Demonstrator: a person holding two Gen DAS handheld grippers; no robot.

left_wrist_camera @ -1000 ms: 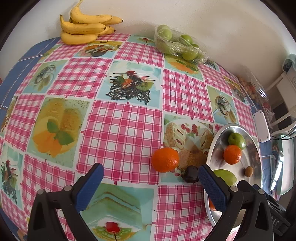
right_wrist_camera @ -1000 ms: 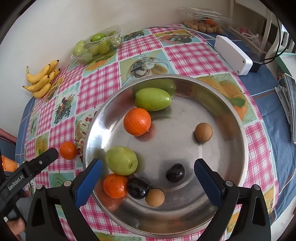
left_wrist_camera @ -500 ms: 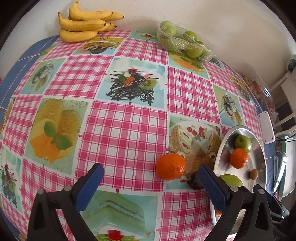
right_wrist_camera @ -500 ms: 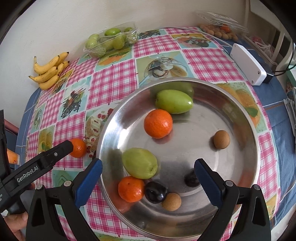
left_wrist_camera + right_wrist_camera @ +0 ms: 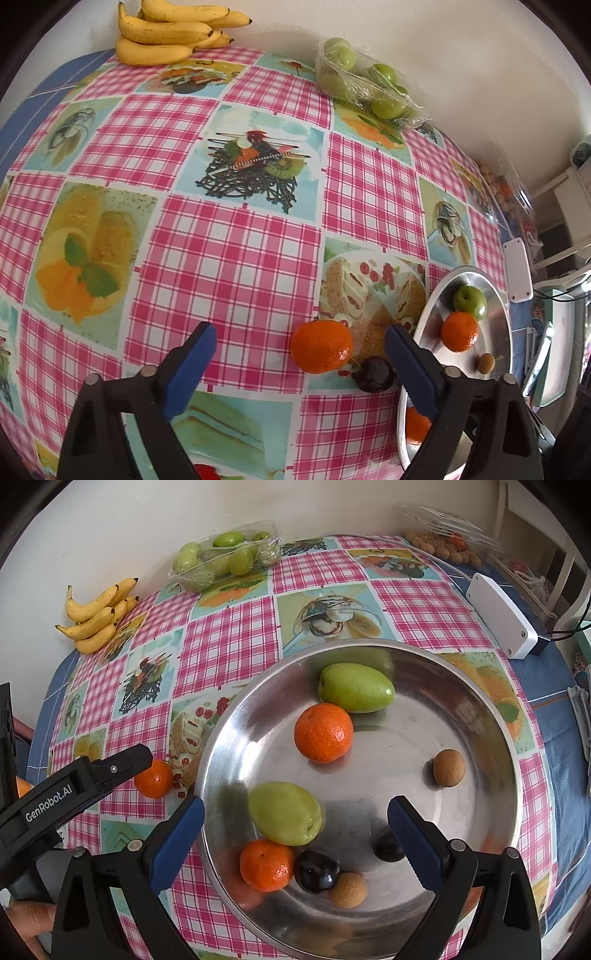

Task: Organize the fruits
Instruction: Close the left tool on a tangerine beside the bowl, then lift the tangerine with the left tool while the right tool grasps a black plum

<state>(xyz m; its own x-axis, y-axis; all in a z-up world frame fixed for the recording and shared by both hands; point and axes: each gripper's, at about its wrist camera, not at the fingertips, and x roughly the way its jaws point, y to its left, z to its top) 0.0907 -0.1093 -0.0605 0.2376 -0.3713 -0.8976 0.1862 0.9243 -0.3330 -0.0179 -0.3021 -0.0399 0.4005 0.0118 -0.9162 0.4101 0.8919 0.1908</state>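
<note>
Mostly done: metal bowl loaded. Left on bench: mandarin, dark plum at five o'clock. Left tool just narrowing, ungripped around mandarin; right tool released.

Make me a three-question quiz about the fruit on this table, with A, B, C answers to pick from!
1. Where are the bananas?
A. by the wall at the table's far edge
B. in the metal bowl
C. in the plastic tray

2. How many oranges lie inside the metal bowl?
A. none
B. two
C. five

3. How is the left gripper?
A. shut on a banana
B. shut on the white box
C. open, gripping nothing

Answers:
1 A: the bunch lies on the cloth against the wall.
2 B: one orange sits mid-bowl, another near the front rim; a third orange is outside on the cloth.
3 C: its jaws stand apart with that outside orange between them, untouched; they have just been closing a little.
</note>
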